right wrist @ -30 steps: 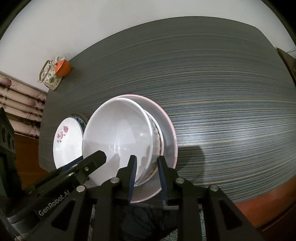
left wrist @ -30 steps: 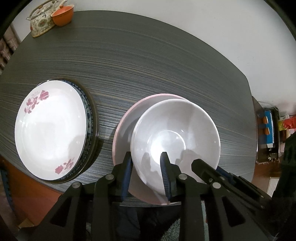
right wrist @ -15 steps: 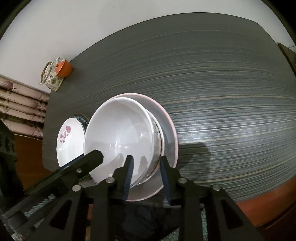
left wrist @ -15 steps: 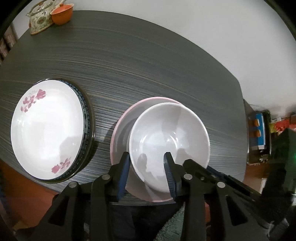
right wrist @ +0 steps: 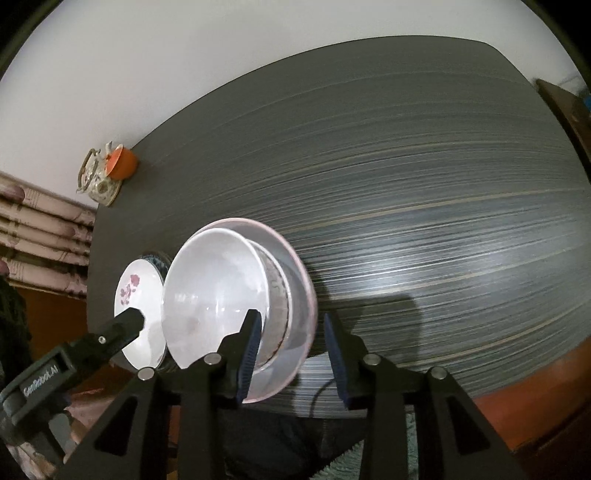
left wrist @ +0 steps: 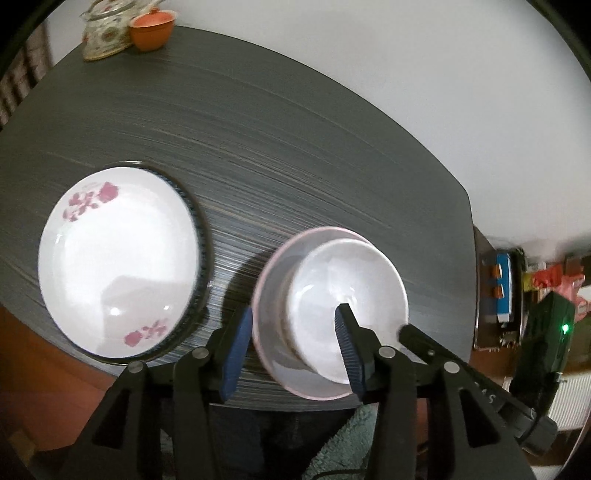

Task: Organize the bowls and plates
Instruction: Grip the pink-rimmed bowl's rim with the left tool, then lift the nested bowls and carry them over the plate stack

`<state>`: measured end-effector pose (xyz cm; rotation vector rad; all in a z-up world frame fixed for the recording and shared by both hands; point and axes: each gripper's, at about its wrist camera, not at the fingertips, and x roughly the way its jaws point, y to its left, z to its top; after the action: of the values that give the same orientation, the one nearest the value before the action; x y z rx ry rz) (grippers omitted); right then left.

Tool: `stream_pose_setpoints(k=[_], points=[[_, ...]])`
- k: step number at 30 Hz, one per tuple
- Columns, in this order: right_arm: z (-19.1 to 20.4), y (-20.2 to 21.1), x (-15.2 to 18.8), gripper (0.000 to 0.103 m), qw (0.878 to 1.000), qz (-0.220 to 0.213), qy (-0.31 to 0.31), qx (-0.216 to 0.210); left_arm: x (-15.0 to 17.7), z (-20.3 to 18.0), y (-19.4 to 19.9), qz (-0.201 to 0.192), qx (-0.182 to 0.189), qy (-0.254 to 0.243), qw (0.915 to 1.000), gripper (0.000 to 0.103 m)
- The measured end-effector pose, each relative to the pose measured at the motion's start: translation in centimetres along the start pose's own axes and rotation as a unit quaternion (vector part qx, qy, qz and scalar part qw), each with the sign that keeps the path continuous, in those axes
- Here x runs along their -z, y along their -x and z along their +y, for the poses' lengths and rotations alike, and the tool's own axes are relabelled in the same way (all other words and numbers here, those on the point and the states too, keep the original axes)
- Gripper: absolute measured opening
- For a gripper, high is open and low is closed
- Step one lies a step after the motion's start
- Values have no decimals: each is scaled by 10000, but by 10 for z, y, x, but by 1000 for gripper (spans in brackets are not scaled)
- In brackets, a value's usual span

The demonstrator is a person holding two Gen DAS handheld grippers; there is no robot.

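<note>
A white bowl [left wrist: 347, 288] sits nested on another bowl on a pink-rimmed plate [left wrist: 271, 295] near the table's front edge; it also shows in the right wrist view [right wrist: 214, 291], with the plate [right wrist: 299, 317] under it. A white plate with red flowers [left wrist: 118, 266] lies on a dark-rimmed plate to the left, and shows small in the right wrist view [right wrist: 136, 317]. My left gripper [left wrist: 291, 347] is open, its fingers spread either side of the stack's near edge. My right gripper [right wrist: 291, 354] is open, also astride the stack's near edge.
A floral teapot [left wrist: 103, 35] and an orange cup [left wrist: 151, 29] stand at the table's far left corner, also in the right wrist view [right wrist: 122, 162]. The dark striped table [right wrist: 424, 229] stretches right. A cluttered shelf [left wrist: 506, 280] stands past the table's right edge.
Both grippers have opened wide and let go of the bowl stack. Both have drawn back a little, so the stack looks smaller.
</note>
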<state>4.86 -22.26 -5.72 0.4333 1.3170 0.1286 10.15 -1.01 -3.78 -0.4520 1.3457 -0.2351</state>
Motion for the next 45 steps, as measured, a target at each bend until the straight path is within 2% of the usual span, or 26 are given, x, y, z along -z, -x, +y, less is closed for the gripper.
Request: stream_pose_setpoints(k=[9,19,34,40,45], points=[[-9,7,0,36,10000,-39,-89,13,2,19,-3,127,-119,228,9996,42],[-15,-11,5,36,9995,153,-118,252,5,26,-18,408,-250,340,9983,42],[-6,-32,6,36,9985,230,-5,504,3,26,-43,547,-537,259,9967,41],[-1,-42,5,36,9980,289,27,564,0,25,-50,573,-534,234,9967,28],[-3,-48,5,36,9980,321,-20,546,-2,22,-56,634,-464,208,9967,25]])
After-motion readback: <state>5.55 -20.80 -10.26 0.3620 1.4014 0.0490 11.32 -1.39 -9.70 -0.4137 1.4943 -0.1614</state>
